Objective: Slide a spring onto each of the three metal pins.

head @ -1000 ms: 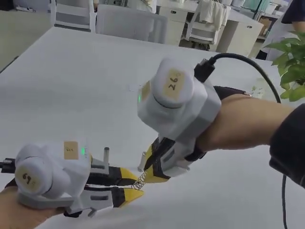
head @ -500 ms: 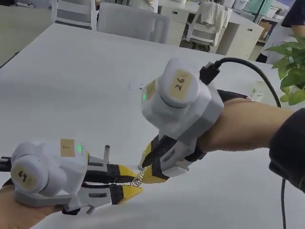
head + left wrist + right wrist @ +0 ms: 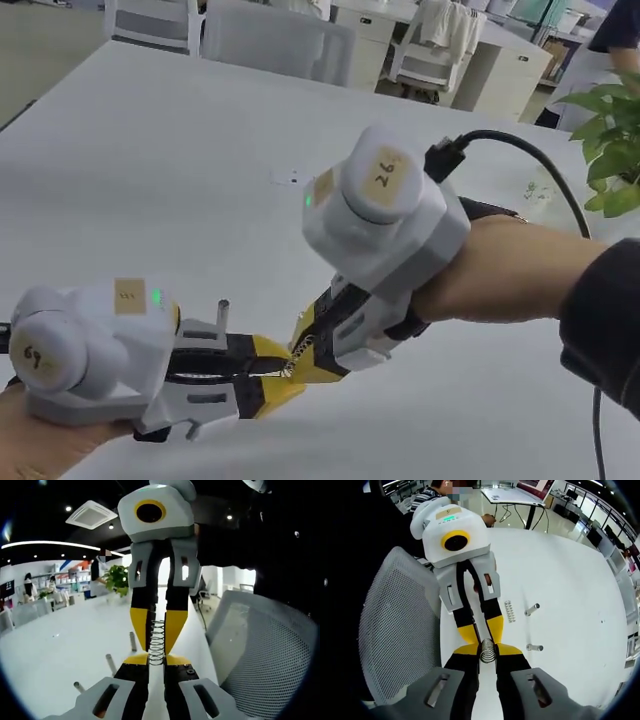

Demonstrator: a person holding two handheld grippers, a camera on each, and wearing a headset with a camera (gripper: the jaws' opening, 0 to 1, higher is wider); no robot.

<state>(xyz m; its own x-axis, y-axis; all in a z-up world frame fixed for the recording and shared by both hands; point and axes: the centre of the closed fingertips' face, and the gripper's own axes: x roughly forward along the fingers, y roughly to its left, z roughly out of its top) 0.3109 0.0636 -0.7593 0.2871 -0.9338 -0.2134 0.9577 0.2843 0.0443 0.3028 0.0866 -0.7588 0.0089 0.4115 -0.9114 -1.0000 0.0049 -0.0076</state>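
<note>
A small steel spring (image 3: pixel 157 641) runs between the yellow tips of both grippers, which meet nose to nose low over the white table (image 3: pixel 150 150). My right gripper (image 3: pixel 487 651) is shut on one end of the spring (image 3: pixel 487 653), seen end-on. My left gripper (image 3: pixel 156 660) is shut on the other end. In the head view the spring (image 3: pixel 296 353) is mostly hidden where the left gripper (image 3: pixel 278 372) and right gripper (image 3: pixel 305 352) touch. Three short metal pins stand upright on the table, one (image 3: pixel 132 641) close beside the tips. A second spring (image 3: pixel 510 611) lies loose near a pin (image 3: pixel 531 610).
A mesh office chair (image 3: pixel 395 630) stands at the table's near edge. A potted plant (image 3: pixel 610 140) is at the far right, with chairs and desks behind the table. A black cable (image 3: pixel 540 160) trails from the right gripper. A person (image 3: pixel 440 495) sits beyond the table.
The two grippers' tips have drawn closer together, so less of the spring shows between them. The head camera has shifted slightly.
</note>
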